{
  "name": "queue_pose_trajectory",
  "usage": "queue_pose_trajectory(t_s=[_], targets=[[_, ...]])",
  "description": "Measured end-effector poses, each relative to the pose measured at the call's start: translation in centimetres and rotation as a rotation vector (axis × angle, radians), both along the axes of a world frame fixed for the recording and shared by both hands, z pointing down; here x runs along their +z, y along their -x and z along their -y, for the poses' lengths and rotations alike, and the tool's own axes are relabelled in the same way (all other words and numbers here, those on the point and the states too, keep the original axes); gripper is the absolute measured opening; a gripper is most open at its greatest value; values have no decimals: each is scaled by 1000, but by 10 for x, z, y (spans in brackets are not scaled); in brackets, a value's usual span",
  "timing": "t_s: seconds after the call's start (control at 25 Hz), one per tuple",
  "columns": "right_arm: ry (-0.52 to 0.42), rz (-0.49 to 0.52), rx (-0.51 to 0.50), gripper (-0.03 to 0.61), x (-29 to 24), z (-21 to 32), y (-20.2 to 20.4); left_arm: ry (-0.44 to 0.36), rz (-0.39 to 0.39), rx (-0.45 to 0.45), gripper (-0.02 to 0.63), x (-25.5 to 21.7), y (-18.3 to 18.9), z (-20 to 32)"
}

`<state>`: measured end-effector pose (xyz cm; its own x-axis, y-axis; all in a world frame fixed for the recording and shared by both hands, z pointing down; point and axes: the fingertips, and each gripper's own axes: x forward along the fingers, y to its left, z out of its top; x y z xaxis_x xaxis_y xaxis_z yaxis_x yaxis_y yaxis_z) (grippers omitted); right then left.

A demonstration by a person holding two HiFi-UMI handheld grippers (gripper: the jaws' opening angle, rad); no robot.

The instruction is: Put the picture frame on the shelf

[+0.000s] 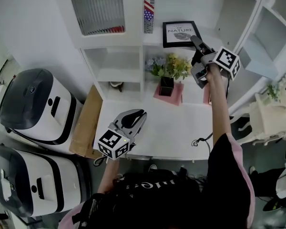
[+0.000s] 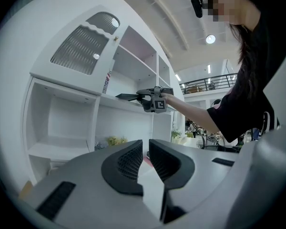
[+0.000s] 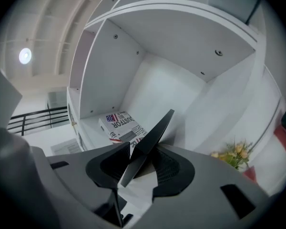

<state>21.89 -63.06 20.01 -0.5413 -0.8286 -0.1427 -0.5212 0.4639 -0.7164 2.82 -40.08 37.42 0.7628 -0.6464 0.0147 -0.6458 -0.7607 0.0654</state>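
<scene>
The black picture frame [image 1: 180,34] with a white print stands on the upper shelf [image 1: 155,39] of the white cabinet, leaning back. My right gripper [image 1: 196,41] reaches up to its right edge. In the right gripper view the frame's edge [image 3: 150,140] runs slantwise between the pads [image 3: 169,163], with a gap at the right pad; the jaws stand open around it. The left gripper view shows the right gripper [image 2: 142,97] and the frame [image 2: 126,97] at shelf height. My left gripper [image 1: 136,114] hovers low over the desk [image 1: 162,128], shut and empty [image 2: 146,149].
A book with a flag cover [image 1: 148,8] [image 3: 119,125] stands at the shelf's left. Below, a flower pot [image 1: 170,67] sits on a pink mat. Two white machines [image 1: 33,104] and a cardboard sheet [image 1: 86,123] stand left of the desk; a white chair [image 1: 269,118] stands right.
</scene>
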Motion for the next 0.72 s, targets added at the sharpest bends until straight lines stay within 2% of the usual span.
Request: queue_pose_trajectory(t_s=[0.2,0.36,0.44,0.72], targets=[[26,-149,50,192,5,5,-6,3,3,6,51,1,-1,-3],[-12,-360,52,249,8,0,1,5,10,2,51,4,2,-7],[-16,-420,52,262,10,-3,4,7,8,-3,51,6,3,-9],[11,-363,56,265,21,-15,-2,17,4,-5,51,9,5,-11]])
